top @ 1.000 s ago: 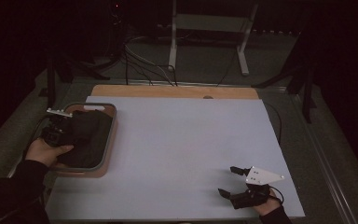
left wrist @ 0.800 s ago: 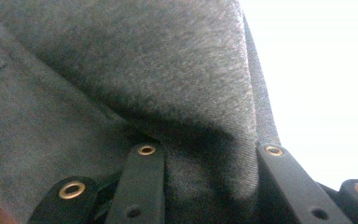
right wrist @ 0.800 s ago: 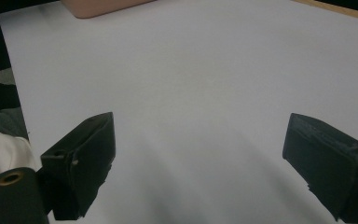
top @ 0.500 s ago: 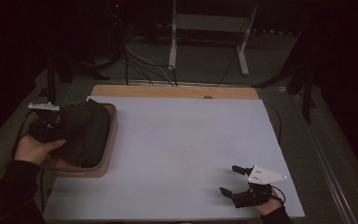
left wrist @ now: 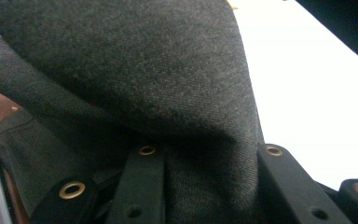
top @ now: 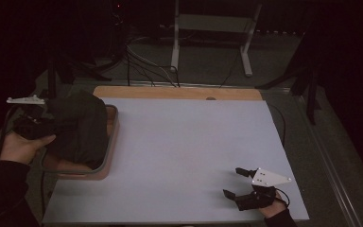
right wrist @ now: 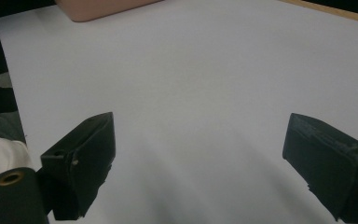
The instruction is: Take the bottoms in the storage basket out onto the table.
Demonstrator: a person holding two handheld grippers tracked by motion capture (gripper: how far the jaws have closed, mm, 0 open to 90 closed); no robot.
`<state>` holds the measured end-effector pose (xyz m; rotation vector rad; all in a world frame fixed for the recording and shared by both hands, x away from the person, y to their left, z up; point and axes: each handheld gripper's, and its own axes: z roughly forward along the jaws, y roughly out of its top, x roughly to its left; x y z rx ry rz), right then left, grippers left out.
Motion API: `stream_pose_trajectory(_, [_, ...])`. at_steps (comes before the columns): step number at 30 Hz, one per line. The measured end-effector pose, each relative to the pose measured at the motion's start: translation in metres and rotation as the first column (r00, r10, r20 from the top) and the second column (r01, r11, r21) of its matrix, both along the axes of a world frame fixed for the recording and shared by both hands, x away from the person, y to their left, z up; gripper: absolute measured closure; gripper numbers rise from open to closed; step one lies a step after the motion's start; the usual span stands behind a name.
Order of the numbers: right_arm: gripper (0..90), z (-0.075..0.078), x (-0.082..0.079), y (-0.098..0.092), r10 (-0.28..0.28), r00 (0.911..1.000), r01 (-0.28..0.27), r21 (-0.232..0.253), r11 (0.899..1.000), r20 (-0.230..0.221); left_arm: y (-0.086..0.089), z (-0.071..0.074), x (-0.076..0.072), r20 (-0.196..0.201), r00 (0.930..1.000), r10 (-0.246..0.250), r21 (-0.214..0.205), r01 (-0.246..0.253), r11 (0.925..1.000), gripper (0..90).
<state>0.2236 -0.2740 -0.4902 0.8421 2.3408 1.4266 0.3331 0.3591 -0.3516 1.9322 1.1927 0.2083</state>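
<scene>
Two claws are ours to work with at this white surface (top: 184,151), and we have them far apart. Our left claw (top: 40,118) sits at the left edge of the high view, over the tray (top: 112,135), and it is clamped on a dark grey cloth (top: 80,125). Seen from the left claw's own camera, the cloth (left wrist: 135,79) bulges up between and over the two black jaws, gathered in a thick fold that hangs down on both sides, with the pale surface (left wrist: 307,93) showing beyond it on the right. From above, we see the cloth partly raised, its upper part bunched at the claw while its lower part still drapes down into the tray, which lies at the left side of the surface with its pinkish-brown floor showing at the near end. Our left hand (top: 21,144) grips the tool from below. Our right claw (top: 236,182) rests low near the front right corner of the surface, well apart from the tray and cloth, and its jaws stand wide with nothing between them; its own camera looks across the bare surface (right wrist: 205,84) between the two black jaws.
</scene>
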Motion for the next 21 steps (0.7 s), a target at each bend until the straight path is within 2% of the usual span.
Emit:
stream_pose_trajectory(6, [9.4, 0.0, 0.0, 0.0, -0.001, 1.0, 0.001, 0.002, 1.0, 0.001, 0.004, 0.012, -0.003, 0.031, 0.9995, -0.002, -0.025, 0.003, 0.9997, 74.4])
stream_pose_trajectory(12, [9.4, 0.0, 0.0, 0.0, -0.002, 1.0, 0.002, 0.001, 1.0, 0.001, 0.006, 0.027, -0.008, 0.06, 0.998, -0.016, -0.023, 0.017, 0.9996, 74.4])
stream_pose_trajectory(21, [9.4, 0.0, 0.0, 0.0, -0.004, 1.0, 0.004, 0.002, 1.0, 0.002, 0.013, 0.05, -0.015, 0.109, 0.994, -0.009, -0.062, 0.016, 0.9979, 74.5])
